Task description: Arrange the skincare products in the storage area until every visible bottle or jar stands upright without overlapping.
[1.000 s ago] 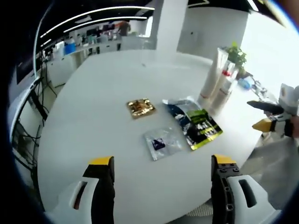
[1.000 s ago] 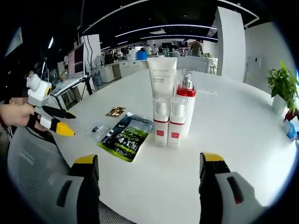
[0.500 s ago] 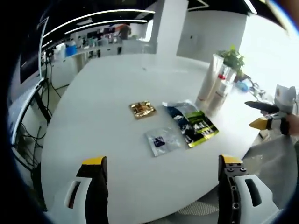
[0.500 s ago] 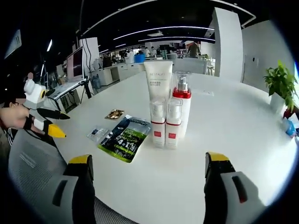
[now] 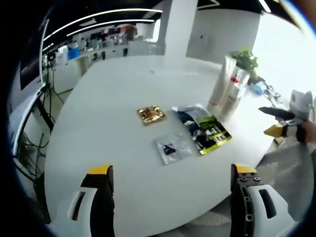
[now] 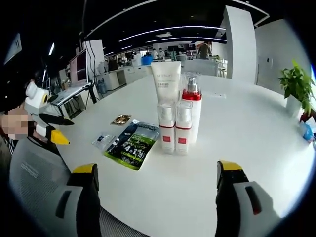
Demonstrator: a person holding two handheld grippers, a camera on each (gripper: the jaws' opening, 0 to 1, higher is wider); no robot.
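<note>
White table (image 6: 256,128) carries the upright tube (image 6: 165,84) and three pump bottles (image 6: 182,126) clustered touching beside flat sachets (image 6: 131,145), while the left gripper (image 5: 168,180) and right gripper (image 6: 155,175) hover, jaws apart, empty.

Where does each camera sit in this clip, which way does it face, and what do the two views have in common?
Left gripper view: rides the left gripper, jaws open, facing across the white table toward the flat sachets; the right gripper enters at right.
Right gripper view: rides the right gripper, jaws open, facing the upright bottles; the left gripper enters at left.
Shared: table, bottles, green sachet.
</note>
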